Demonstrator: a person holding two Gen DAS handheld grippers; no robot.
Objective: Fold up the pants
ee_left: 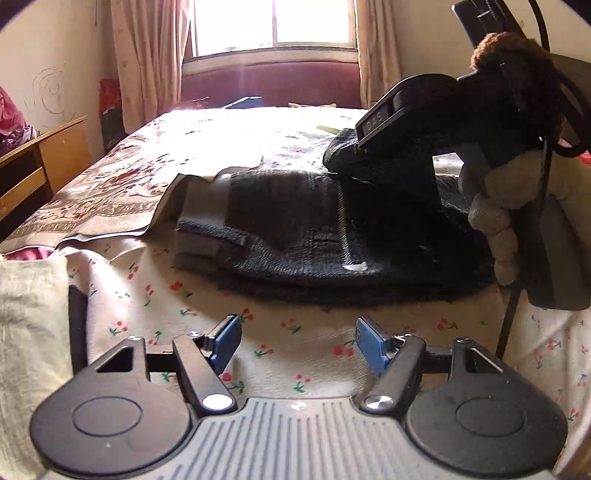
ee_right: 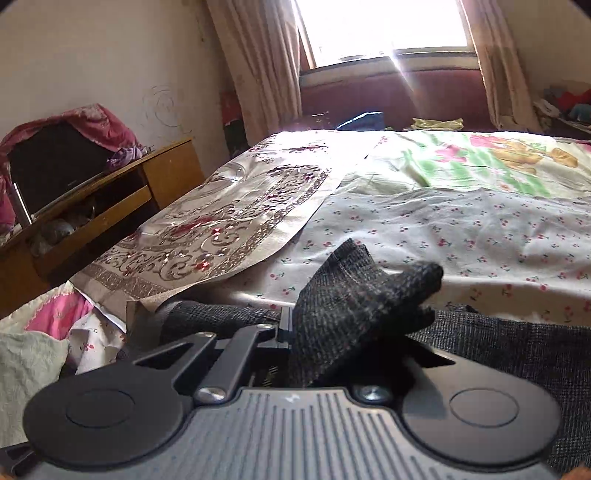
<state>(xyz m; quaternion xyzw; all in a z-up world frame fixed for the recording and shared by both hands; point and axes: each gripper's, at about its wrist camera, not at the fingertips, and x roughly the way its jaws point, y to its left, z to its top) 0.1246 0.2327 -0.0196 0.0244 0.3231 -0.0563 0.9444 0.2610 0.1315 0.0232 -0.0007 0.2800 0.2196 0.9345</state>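
Sunlight from the window (ee_left: 273, 22) washes over a bed covered by a cherry-print sheet (ee_left: 295, 332), with pale curtains (ee_left: 147, 55) on both sides of the glass and a wooden cabinet (ee_left: 44, 162) against the wall to our left. Across the far left part of the bed lies a shiny patterned cloth (ee_right: 221, 229), and farther back a floral blanket (ee_right: 480, 158) in green and orange.

We see the pants (ee_left: 314, 240), dark grey and woven, lying on the sheet in a partly folded stack just ahead of our left gripper (ee_left: 297, 341). That gripper hovers low over the bare sheet with its blue-padded fingers (ee_left: 229, 339) spread apart and nothing between them; it does not touch the pants.

Our right gripper (ee_right: 332, 332) is clenched on a bunch of the pants fabric, which rises in a crumpled peak (ee_right: 369, 291) above the jaws and hides the fingertips. From the left wrist view we see this same gripper (ee_left: 406, 122) held up over the right part of the stack, with the cloth lifted in its grip and a gloved hand (ee_left: 495, 206) around the handle. The rest of the pants stays flat on the bed beneath it.

A pale cushion (ee_left: 29, 314) sits at our near left.
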